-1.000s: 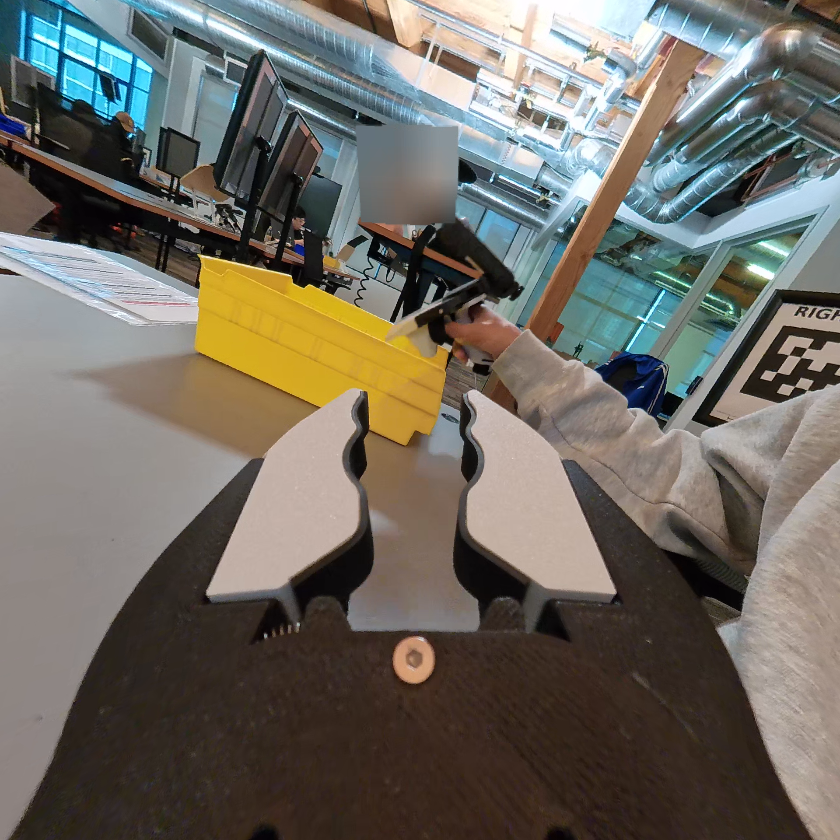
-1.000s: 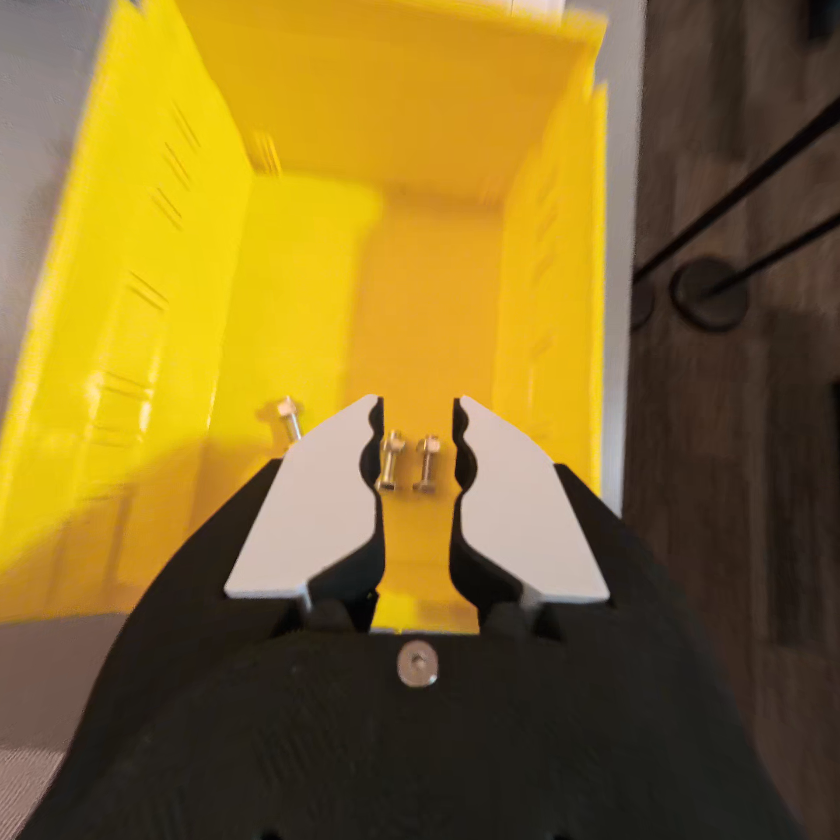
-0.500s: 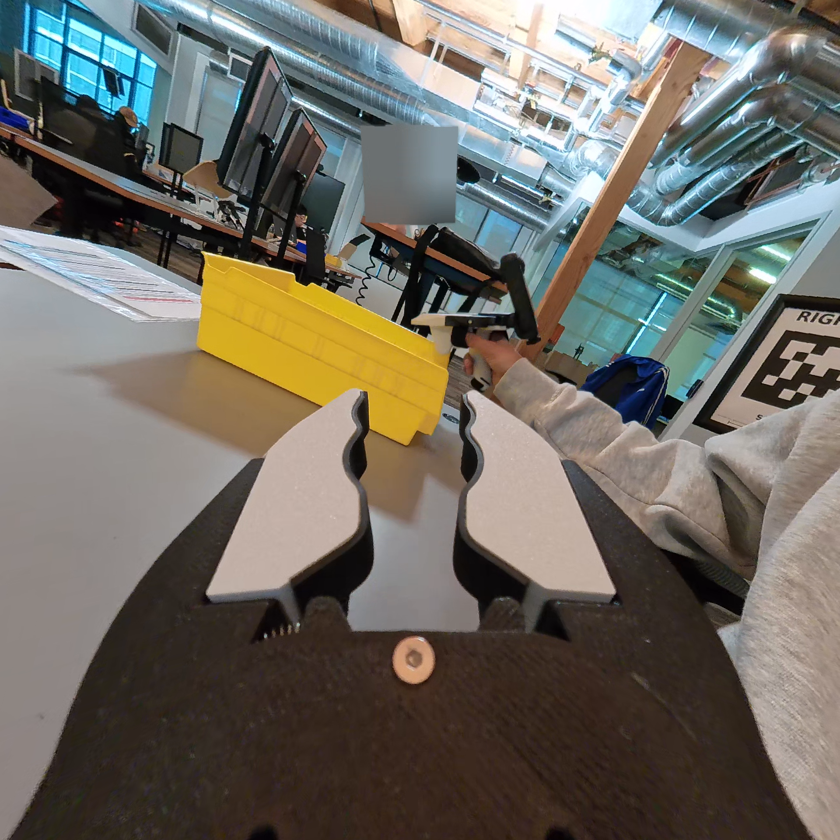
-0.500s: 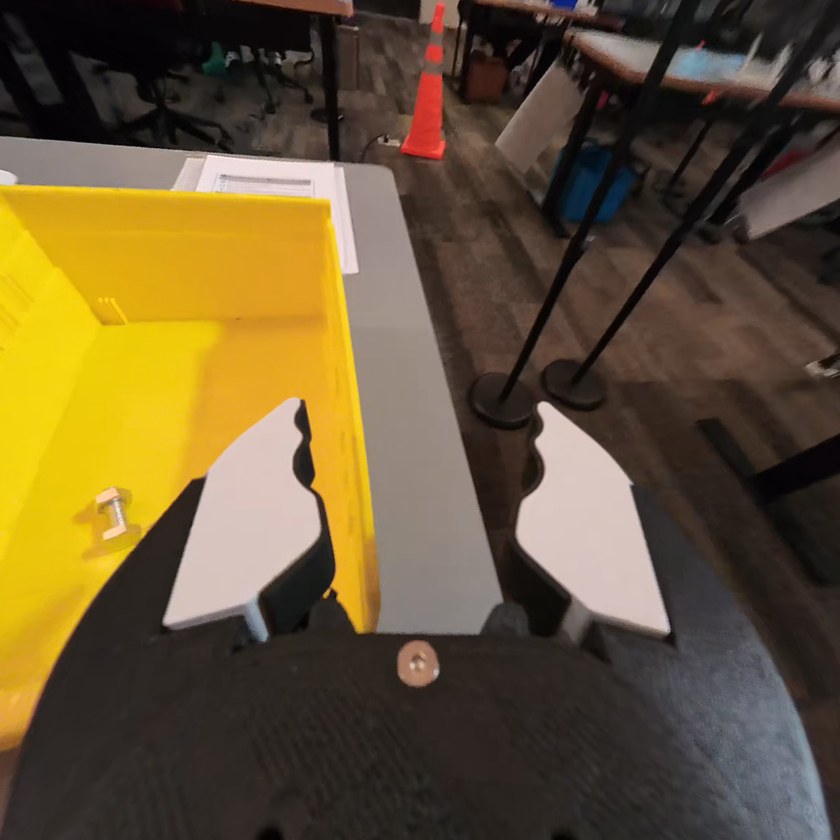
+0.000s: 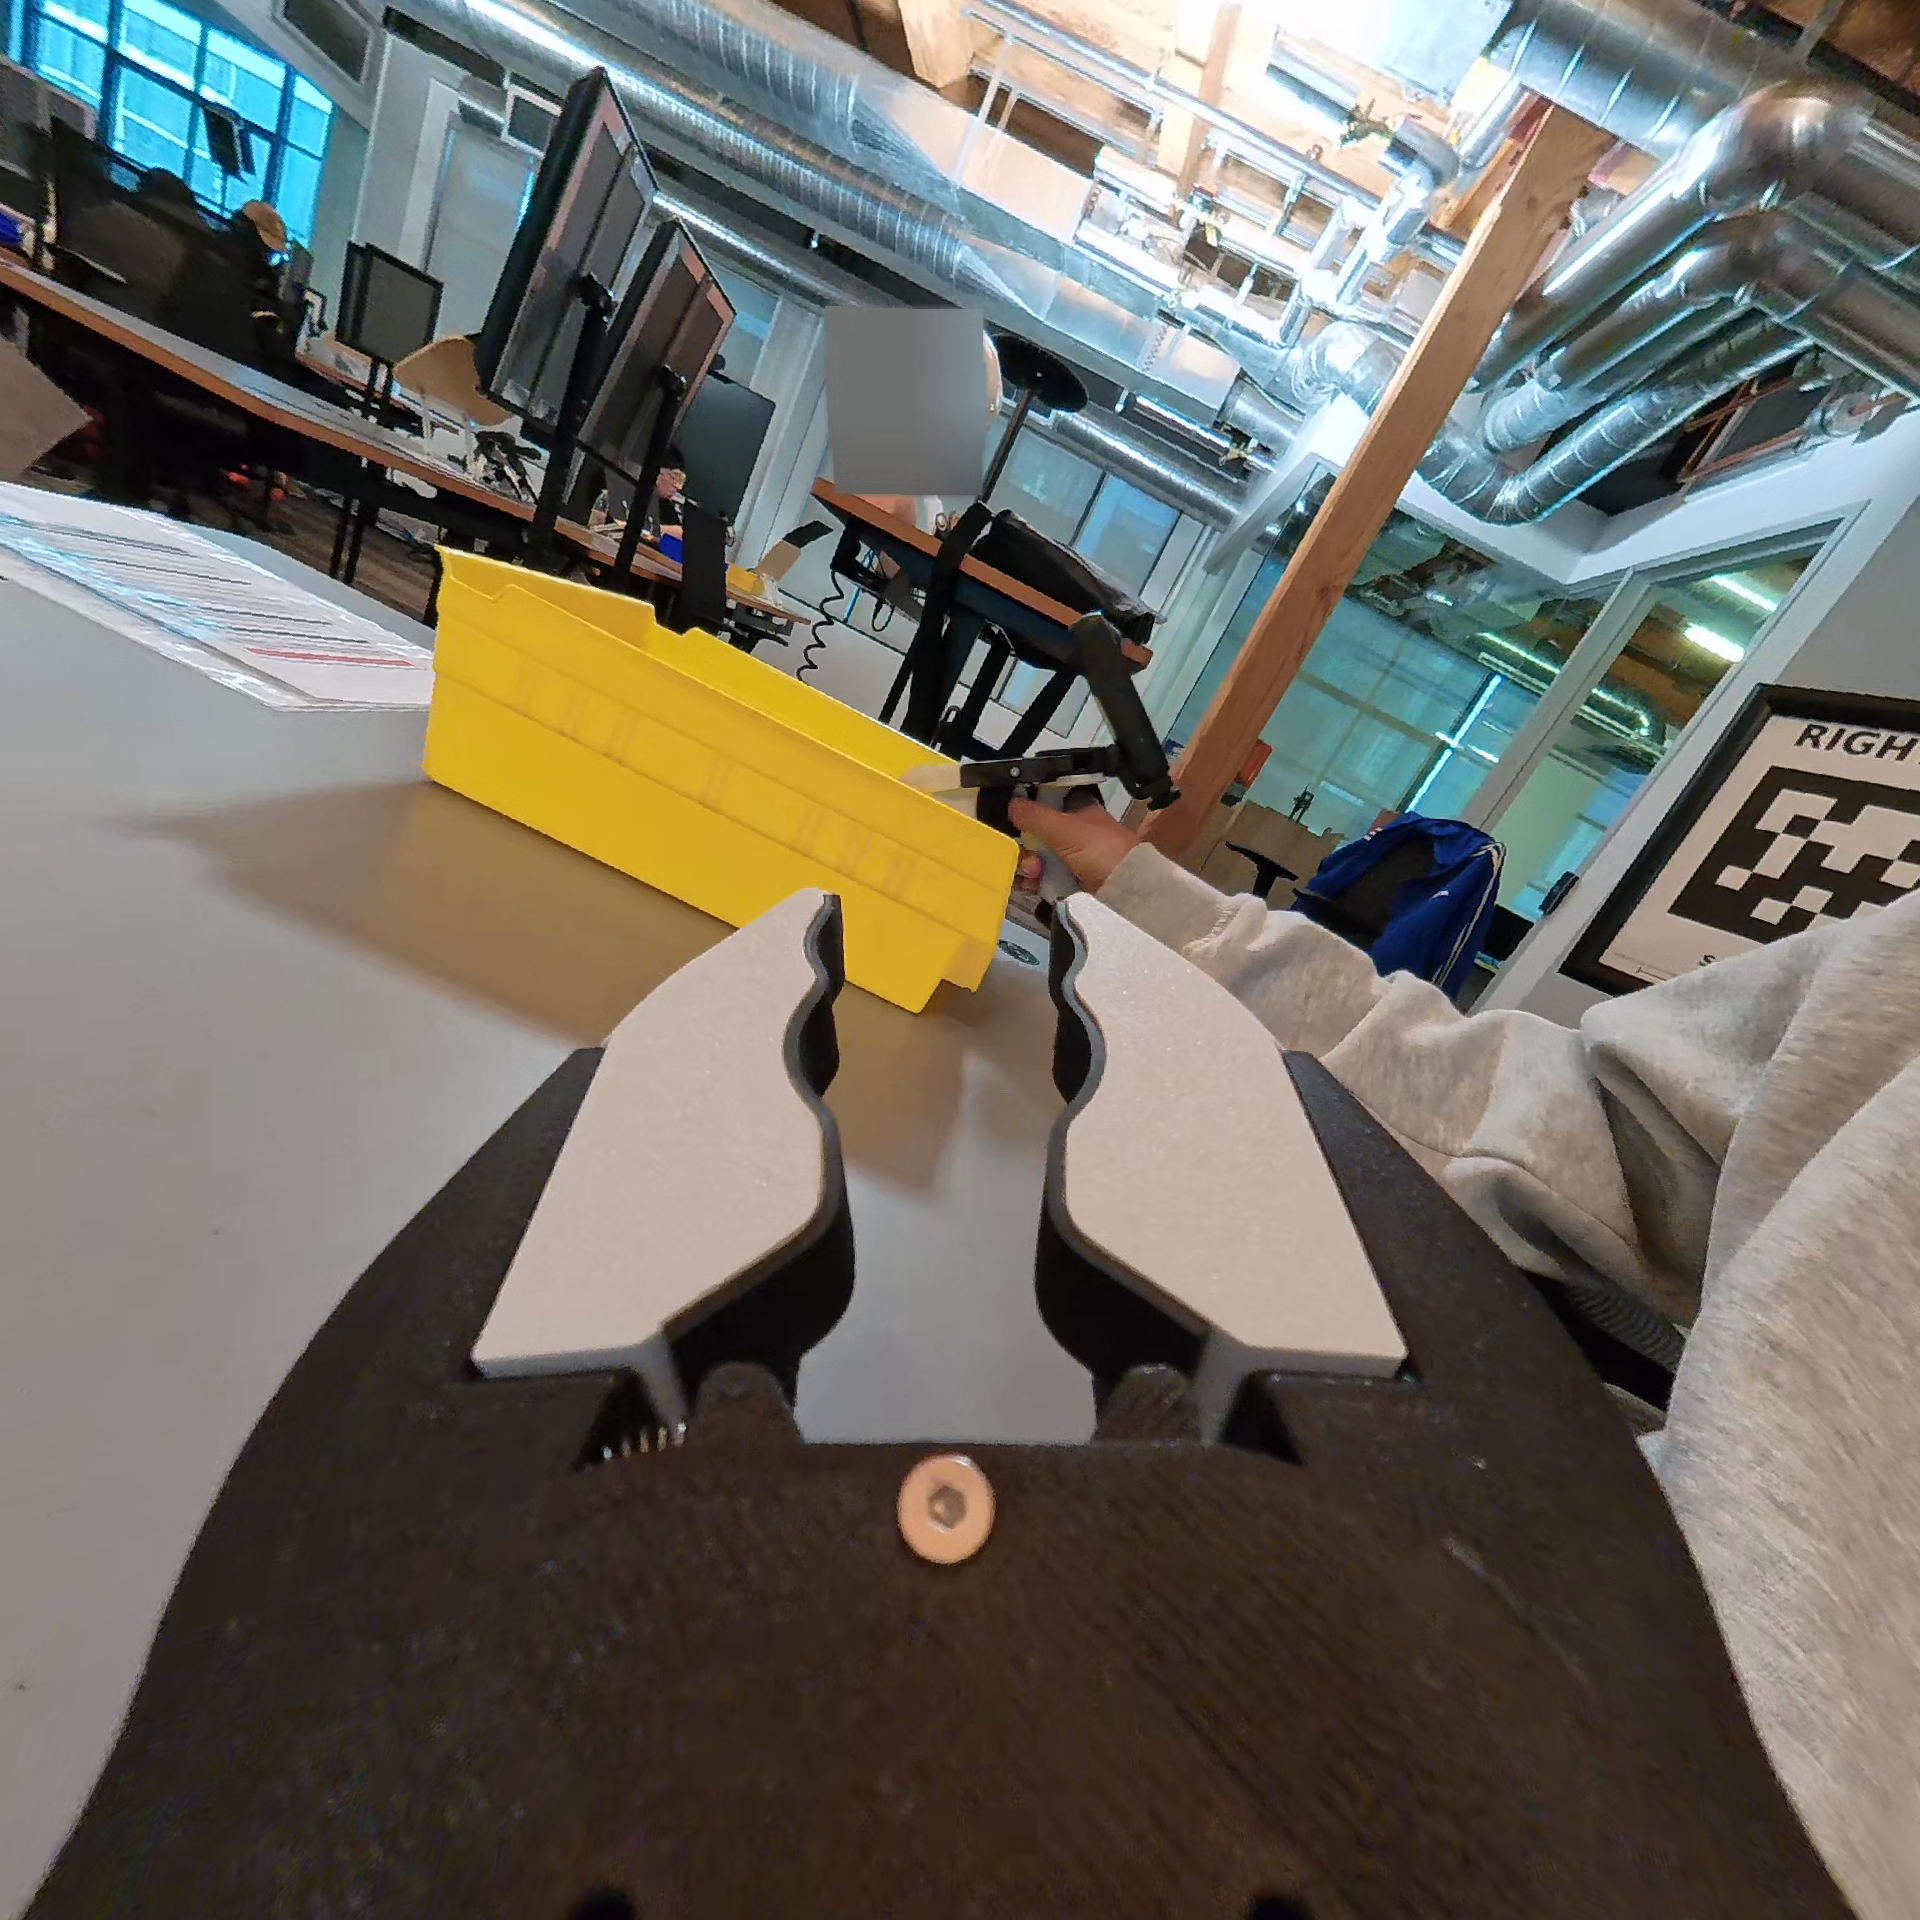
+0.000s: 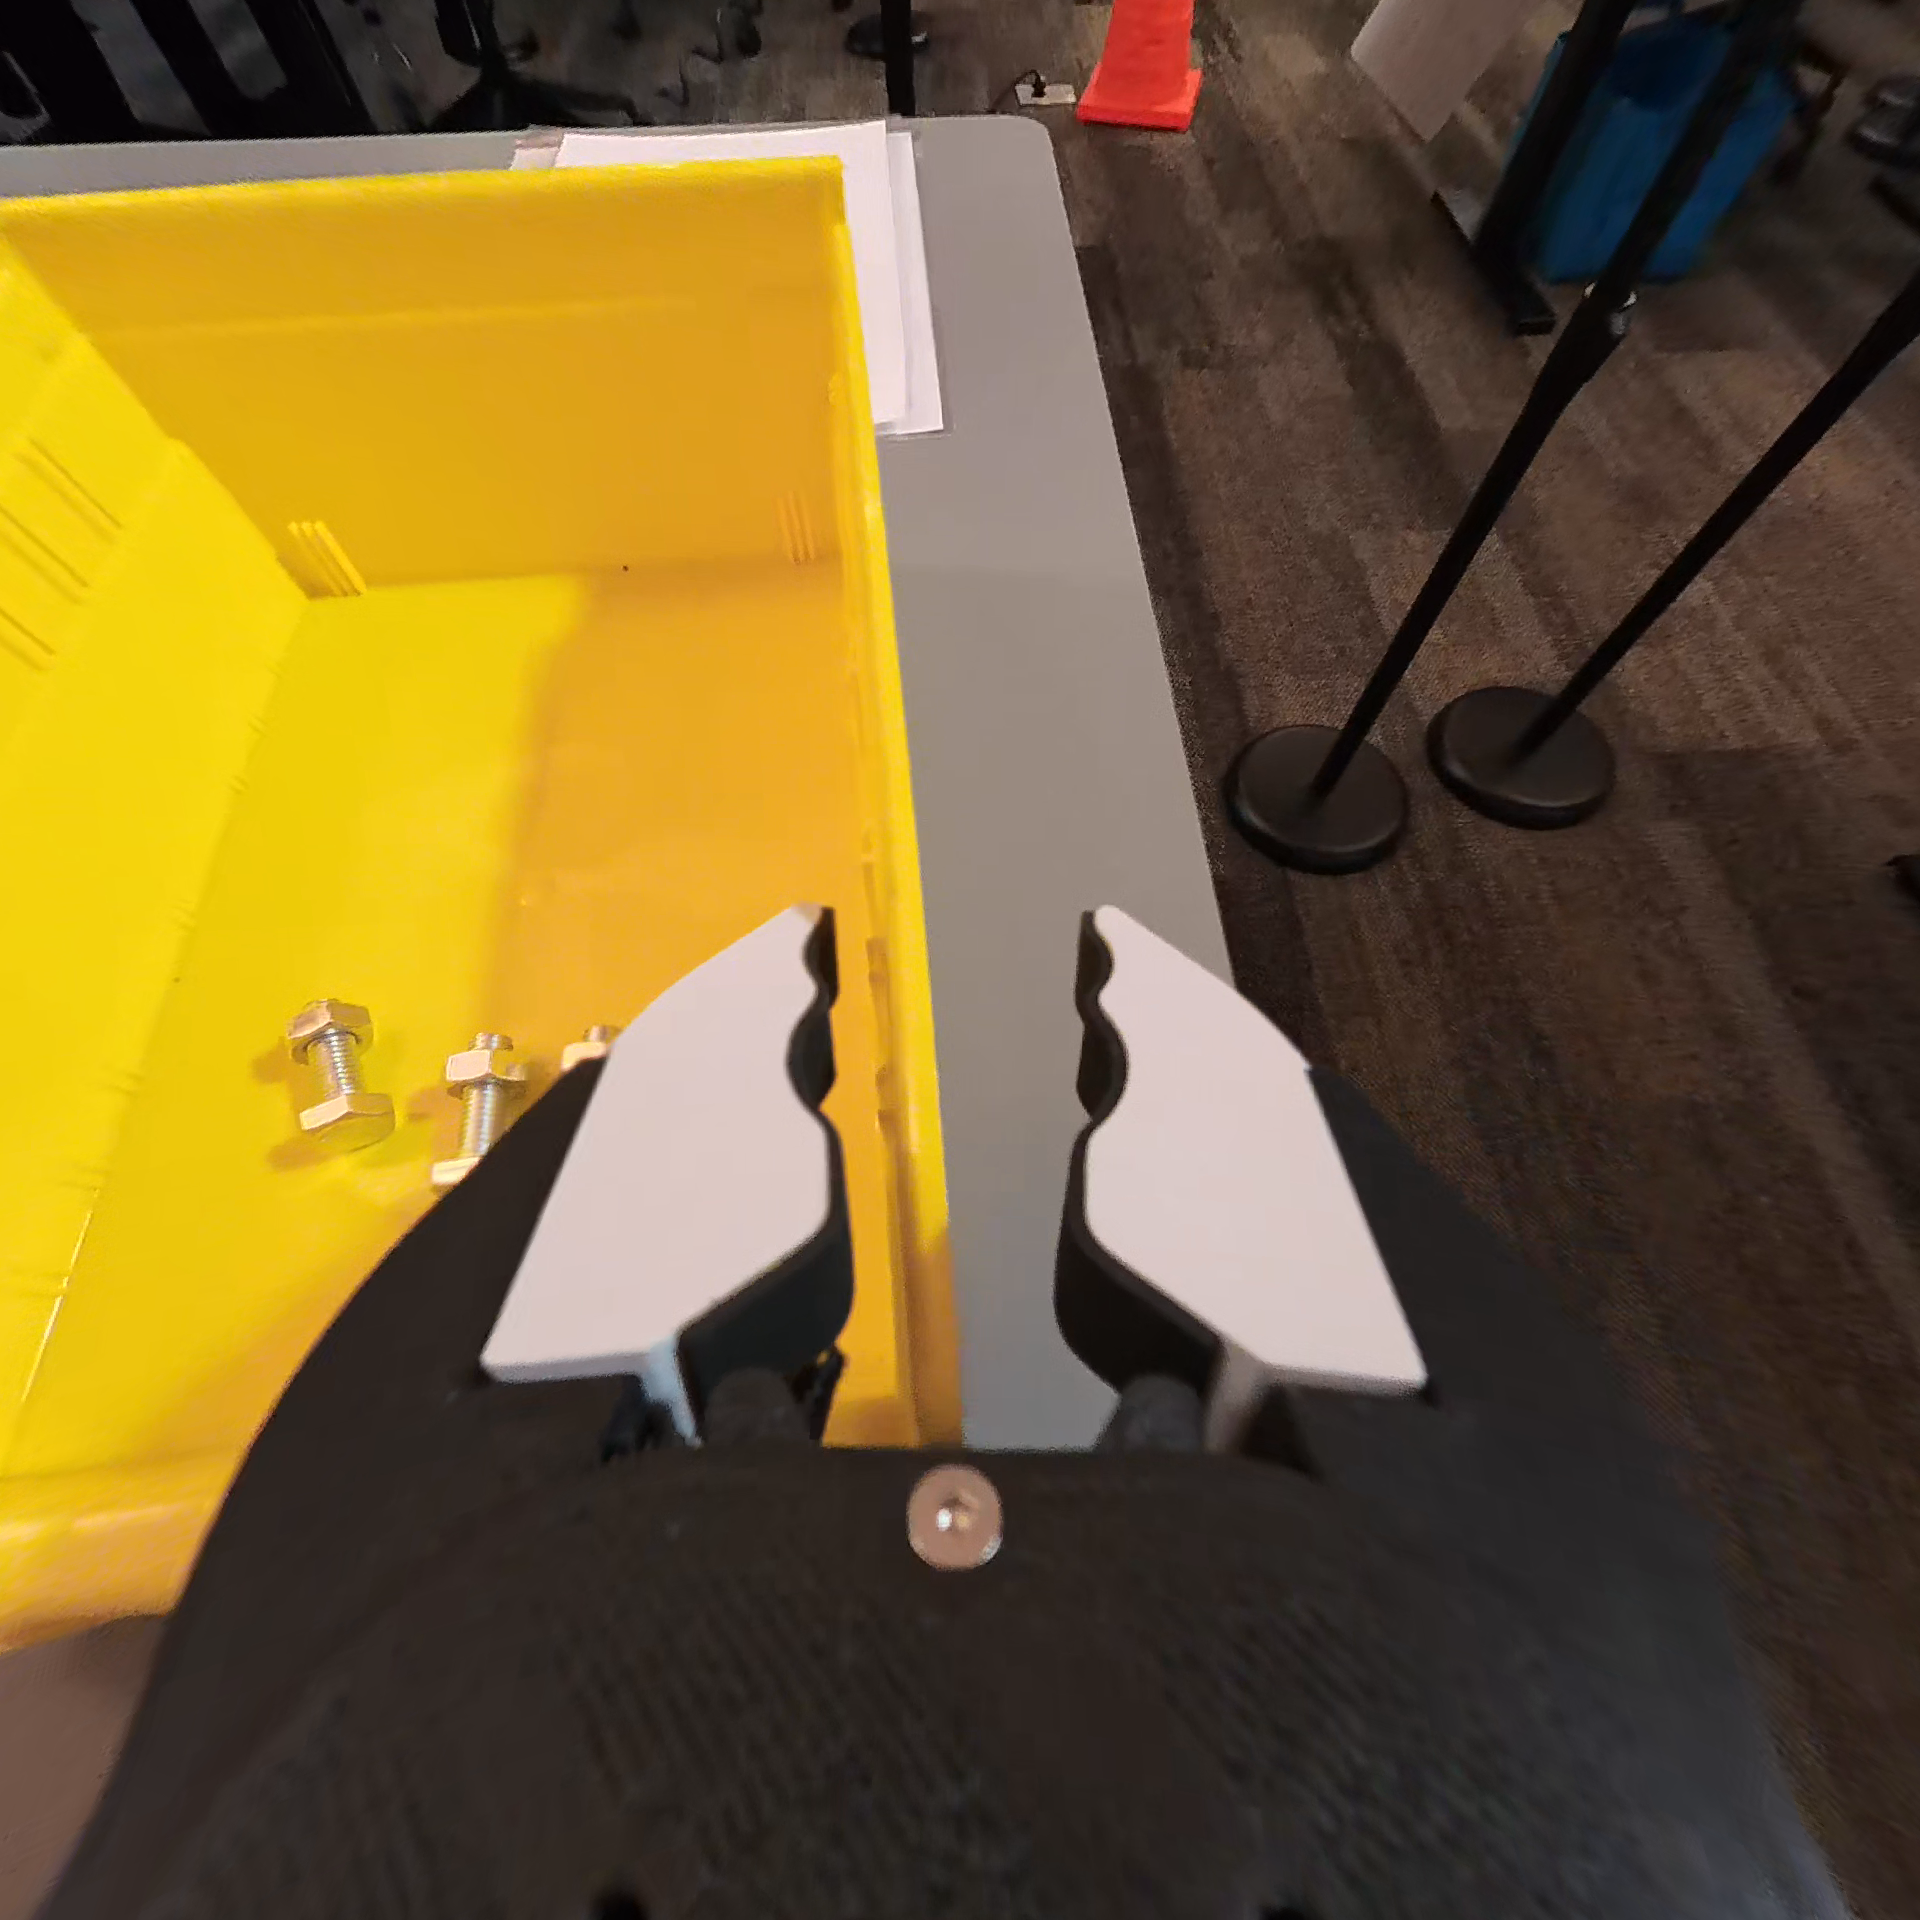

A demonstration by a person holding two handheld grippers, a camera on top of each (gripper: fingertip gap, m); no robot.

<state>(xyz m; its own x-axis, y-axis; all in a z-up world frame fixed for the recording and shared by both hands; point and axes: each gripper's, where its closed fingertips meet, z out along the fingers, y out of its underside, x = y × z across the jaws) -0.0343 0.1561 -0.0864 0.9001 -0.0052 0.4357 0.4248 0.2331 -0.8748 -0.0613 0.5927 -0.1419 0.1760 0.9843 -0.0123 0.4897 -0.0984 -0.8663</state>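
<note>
A yellow plastic bin (image 6: 436, 343) stands on a grey table (image 6: 997, 665). Three silver bolts with nuts lie on its floor: one (image 6: 338, 1075) at the left, one (image 6: 480, 1101) beside it, and a third (image 6: 590, 1044) partly hidden by my gripper. My right gripper (image 6: 956, 925) is open and empty, straddling the bin's right wall from above. In the left wrist view the bin (image 5: 675, 769) sits ahead, and my left gripper (image 5: 940, 914) is open and empty, low over the table just short of the bin's near corner. The right gripper (image 5: 1029, 779) shows beyond the bin's right end.
Paper sheets (image 6: 894, 260) lie on the table beyond the bin. The table edge runs close to the bin's right side, with floor, two black stand bases (image 6: 1314, 795) and an orange cone (image 6: 1143, 78) beyond. A grey sleeve (image 5: 1558, 1091) fills the right of the left view. Spacing between my two grippers at the tips: around 45 cm.
My right gripper rose out of the bin, tilted up and shifted right over the bin's wall; its jaws opened wide, then narrowed somewhat. The left gripper has barely moved.
</note>
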